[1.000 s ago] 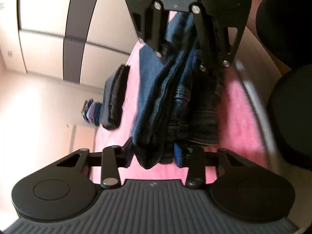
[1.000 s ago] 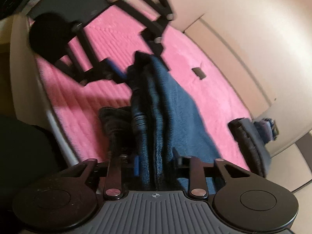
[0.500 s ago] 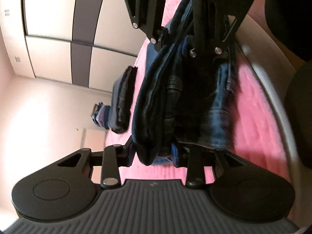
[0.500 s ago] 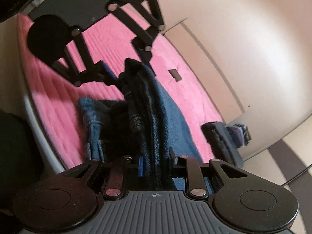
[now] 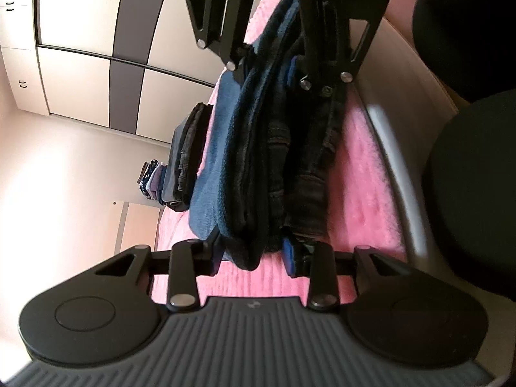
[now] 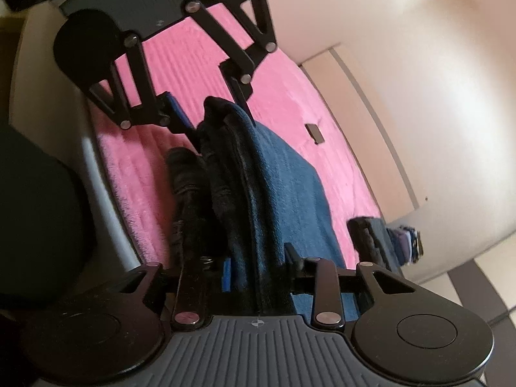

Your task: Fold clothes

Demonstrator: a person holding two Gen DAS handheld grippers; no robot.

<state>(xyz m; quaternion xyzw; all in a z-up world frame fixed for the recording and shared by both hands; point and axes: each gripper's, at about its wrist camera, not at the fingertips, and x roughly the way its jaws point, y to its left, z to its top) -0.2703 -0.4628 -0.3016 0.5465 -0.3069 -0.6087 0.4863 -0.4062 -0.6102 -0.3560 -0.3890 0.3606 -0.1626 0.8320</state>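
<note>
1. The left gripper (image 5: pixel 253 259) was clamped on one end of a bunched pair of dark jeans (image 5: pixel 274 161); several thick layers sat between its blue pads.
2. The right gripper (image 6: pixel 258 274) was clamped on the opposite end of the same bundle, and its own camera showed the denim running straight out from its jaws to the left one.
3. The jeans hung stretched between the two grippers above a pink bedspread (image 5: pixel 364 174), with a blue panel (image 6: pixel 290 187) draping down on the far side and appearing to touch the spread.
4. A stack of folded clothes (image 5: pixel 183 161) lay farther along the bed, well apart from the held bundle.
5. Judgement: the step was carrying a gathered fold down to the bed. Doing it well meant keeping both ends level and taut, lowering the hanging panel first so it lay flat, then releasing both ends together.
6. Risk: a thick layer could slip from one side and skew the fold.
</note>
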